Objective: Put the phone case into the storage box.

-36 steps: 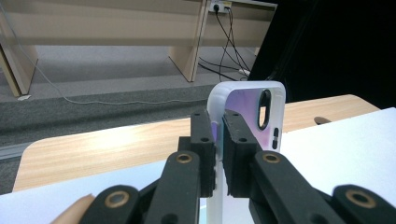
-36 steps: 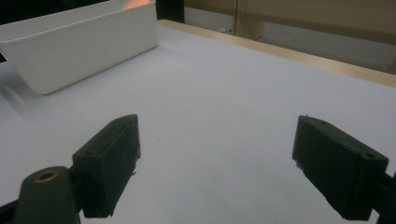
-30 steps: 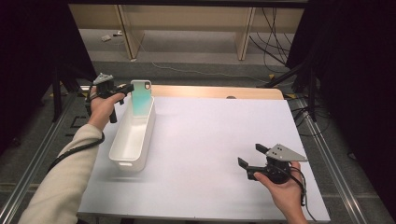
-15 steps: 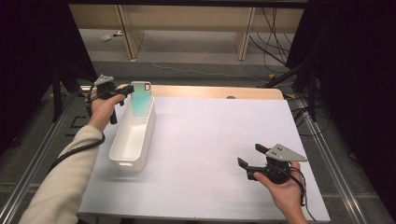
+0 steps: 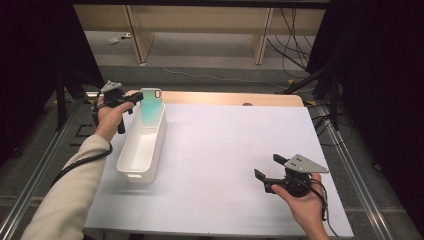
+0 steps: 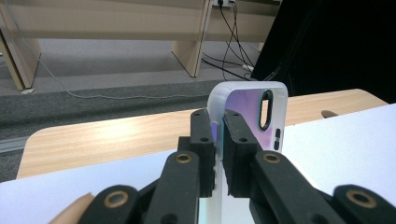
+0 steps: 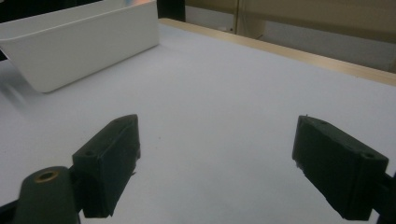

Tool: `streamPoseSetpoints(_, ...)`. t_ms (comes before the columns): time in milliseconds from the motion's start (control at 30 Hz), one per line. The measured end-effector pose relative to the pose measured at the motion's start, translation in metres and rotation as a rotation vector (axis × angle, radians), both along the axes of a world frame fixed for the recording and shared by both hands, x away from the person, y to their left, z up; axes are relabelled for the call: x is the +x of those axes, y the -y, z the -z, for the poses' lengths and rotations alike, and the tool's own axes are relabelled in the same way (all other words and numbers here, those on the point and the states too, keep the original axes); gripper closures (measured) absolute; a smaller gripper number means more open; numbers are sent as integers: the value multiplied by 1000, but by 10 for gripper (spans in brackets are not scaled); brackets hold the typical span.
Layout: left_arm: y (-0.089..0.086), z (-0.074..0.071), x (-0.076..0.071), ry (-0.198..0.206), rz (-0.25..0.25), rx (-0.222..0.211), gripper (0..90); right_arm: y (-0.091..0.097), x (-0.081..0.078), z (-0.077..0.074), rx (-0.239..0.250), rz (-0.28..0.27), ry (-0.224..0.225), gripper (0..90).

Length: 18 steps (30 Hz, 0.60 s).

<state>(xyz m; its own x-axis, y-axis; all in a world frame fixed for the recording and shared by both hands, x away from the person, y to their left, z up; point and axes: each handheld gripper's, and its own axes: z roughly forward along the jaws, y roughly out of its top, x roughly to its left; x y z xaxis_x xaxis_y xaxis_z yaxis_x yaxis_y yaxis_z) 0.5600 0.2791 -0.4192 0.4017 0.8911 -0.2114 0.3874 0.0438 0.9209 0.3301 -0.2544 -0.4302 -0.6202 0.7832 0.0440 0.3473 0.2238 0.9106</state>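
Big white surface (image 5: 230, 165) takes up most of the high view, with a strip of bare wood showing along its far edge. Sitting on its left side is a long white plastic bin (image 5: 142, 145), narrow and open on top, running away from the person.

Next down in size: the left tongs (image 5: 134, 98), held in the person's left hand (image 5: 111, 116) out at the far left corner, just above the far end of the bin. They're clamped on a phone case (image 5: 150, 102), a translucent one with a teal-to-purple tint and a camera cutout near its top corner. The case stands upright on its short end, right at the far end of the bin; can't tell if its bottom edge touches the bin floor. In the left gripper view the two black pads pinch the case (image 6: 247, 116) by its side edge, with the cutout just to the right of them.

The right tongs (image 5: 266, 170) are at the near right of the surface, well apart from the bin, in the right hand (image 5: 300, 200). Jaws wide apart, nothing between them.
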Motion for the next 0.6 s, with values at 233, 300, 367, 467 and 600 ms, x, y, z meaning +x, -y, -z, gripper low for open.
streamPoseSetpoints(233, -2, 3, -1, -5, -3, -7, 832, 1, 0, -1, -23, -4, -11, 163)
streamPoseSetpoints(300, -1, 4, 0, -5, -2, -6, 832, 1, 0, -1, -23, -3, -11, 164)
streamPoseSetpoints(367, -1, 4, 0, -4, 0, -5, 831, 0, 1, 1, -5, -4, 6, 163)
streamPoseSetpoints(467, -1, 5, 0, -9, 1, -7, 831, 1, 0, -1, -23, -4, -11, 163)
streamPoseSetpoints(600, -1, 5, 0, -9, 3, -3, 830, -1, 1, 2, 5, -10, 8, 164)
